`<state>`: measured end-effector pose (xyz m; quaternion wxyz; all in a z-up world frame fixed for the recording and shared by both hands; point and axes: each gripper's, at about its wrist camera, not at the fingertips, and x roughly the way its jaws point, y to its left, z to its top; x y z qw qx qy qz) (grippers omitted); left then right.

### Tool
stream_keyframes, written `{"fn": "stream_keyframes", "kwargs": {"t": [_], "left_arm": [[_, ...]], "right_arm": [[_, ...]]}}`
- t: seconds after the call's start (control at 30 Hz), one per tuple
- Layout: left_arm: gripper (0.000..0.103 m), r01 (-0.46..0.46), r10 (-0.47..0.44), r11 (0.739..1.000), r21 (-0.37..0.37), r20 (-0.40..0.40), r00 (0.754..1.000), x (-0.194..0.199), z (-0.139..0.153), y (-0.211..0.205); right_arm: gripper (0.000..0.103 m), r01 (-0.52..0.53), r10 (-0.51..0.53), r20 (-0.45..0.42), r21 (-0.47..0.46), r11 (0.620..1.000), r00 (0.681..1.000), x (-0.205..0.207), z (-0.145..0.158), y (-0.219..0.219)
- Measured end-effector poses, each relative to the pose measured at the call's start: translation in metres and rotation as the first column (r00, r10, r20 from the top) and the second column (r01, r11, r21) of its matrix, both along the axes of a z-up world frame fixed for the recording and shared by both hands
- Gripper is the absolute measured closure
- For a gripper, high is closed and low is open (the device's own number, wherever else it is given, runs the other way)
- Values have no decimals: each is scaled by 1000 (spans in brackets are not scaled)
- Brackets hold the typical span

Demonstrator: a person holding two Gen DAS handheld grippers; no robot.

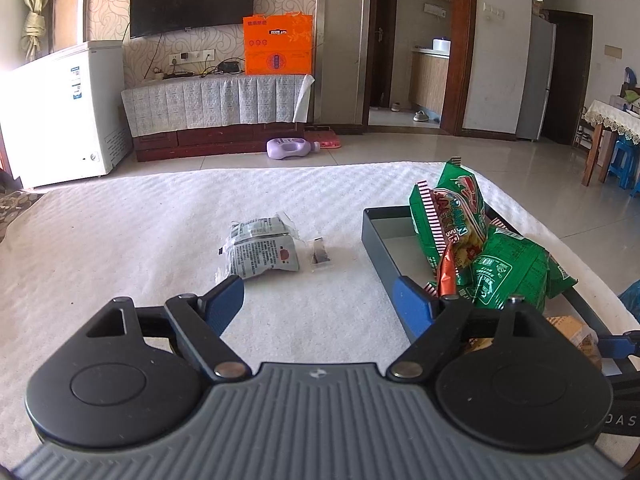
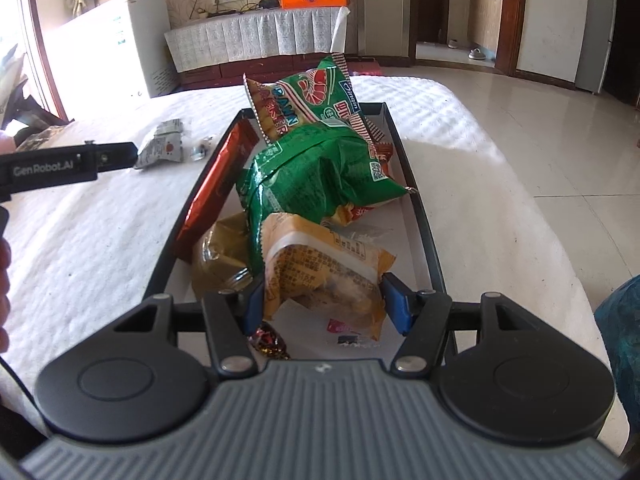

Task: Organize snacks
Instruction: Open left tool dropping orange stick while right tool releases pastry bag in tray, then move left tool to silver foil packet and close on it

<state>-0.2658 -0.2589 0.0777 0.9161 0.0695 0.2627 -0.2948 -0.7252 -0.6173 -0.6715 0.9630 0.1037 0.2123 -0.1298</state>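
A dark-rimmed tray (image 2: pixel 424 216) on the white-covered bed holds a green prawn cracker bag (image 2: pixel 316 96), a second green bag (image 2: pixel 320 176), an orange-red packet (image 2: pixel 220 188) and a gold packet (image 2: pixel 220 256). My right gripper (image 2: pixel 324 304) is over the tray's near end, its blue pads pressing both sides of a yellow snack packet (image 2: pixel 320 272). A dark wrapped candy (image 2: pixel 268 340) lies beneath. My left gripper (image 1: pixel 320 300) stands open and empty over the cloth. Just beyond it lie a grey packet (image 1: pixel 260 252) and a small clear wrapper (image 1: pixel 320 256), left of the tray (image 1: pixel 380 252).
A white freezer (image 1: pixel 68 112) and a covered TV stand (image 1: pixel 212 100) stand beyond the bed, with a purple bottle (image 1: pixel 288 148) on the tiled floor. A person's hand (image 2: pixel 4 280) shows at the left edge. Blue patterned cloth (image 2: pixel 620 340) lies at the bed's right.
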Motion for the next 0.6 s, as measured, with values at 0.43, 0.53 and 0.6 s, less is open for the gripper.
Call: {"fn": "stream_keyframes", "kwargs": {"t": [0.43, 0.53, 0.6], "left_arm": [[16, -24, 24, 1000, -1, -4, 1000, 9, -1, 6], [16, -31, 31, 1000, 3, 1, 1000, 11, -1, 10], [16, -41, 41, 999, 7, 10, 999, 14, 0, 15]], "right_arm": [[38, 6, -6, -11, -5, 1000, 1000, 1, -1, 0], [34, -1, 1, 0, 2, 1000, 1000, 1, 0, 0], [33, -5, 5, 11, -4, 1000, 1000, -2, 1, 2]]}}
